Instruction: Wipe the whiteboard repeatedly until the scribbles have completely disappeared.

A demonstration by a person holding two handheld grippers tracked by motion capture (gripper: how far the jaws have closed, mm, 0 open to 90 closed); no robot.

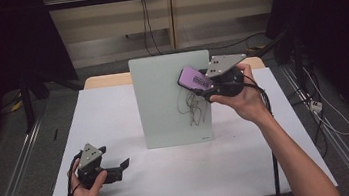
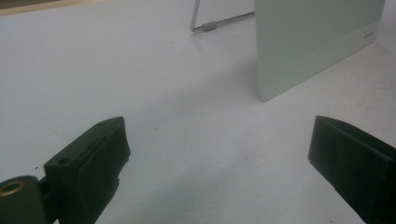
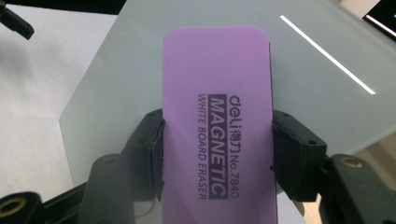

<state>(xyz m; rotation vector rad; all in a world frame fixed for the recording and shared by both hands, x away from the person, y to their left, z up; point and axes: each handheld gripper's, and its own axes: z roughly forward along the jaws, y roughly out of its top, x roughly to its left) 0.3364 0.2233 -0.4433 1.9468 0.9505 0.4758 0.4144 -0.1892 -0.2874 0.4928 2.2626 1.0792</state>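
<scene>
1. I'm holding my right gripper (image 1: 200, 85) up against the upper right part of the whiteboard (image 1: 162, 94), its jaws clamped on the long sides of the purple eraser (image 1: 194, 78).
2. In the right gripper view the eraser (image 3: 217, 116) is sitting between my two black pads (image 3: 150, 154), label side facing the camera, reading "deli MAGNETIC WHITE BOARD ERASER No.7840".
3. The eraser's far end is pointing at the glassy whiteboard (image 3: 317, 93); I can't tell if it's actually touching the surface.
4. Black scribbles (image 1: 194, 106) are showing on the board's lower right area, just below the eraser.
5. The whiteboard is standing upright near the middle of the white table (image 1: 114, 115), leaning back a bit on a wire stand (image 2: 210, 24) seen in the left gripper view.
6. My left gripper (image 1: 120, 167) is resting low at the near left of the table, well apart from the board, jaws pointing right towards it.
7. In the left gripper view its jaws are standing wide apart with bare table (image 2: 140, 70) between them, gripping nothing; the board's lower corner (image 2: 303, 51) is showing ahead.
8. My left hand (image 1: 86, 192) is wrapping that gripper's body; my right hand (image 1: 243, 97) is gripping the other one from behind.
</scene>
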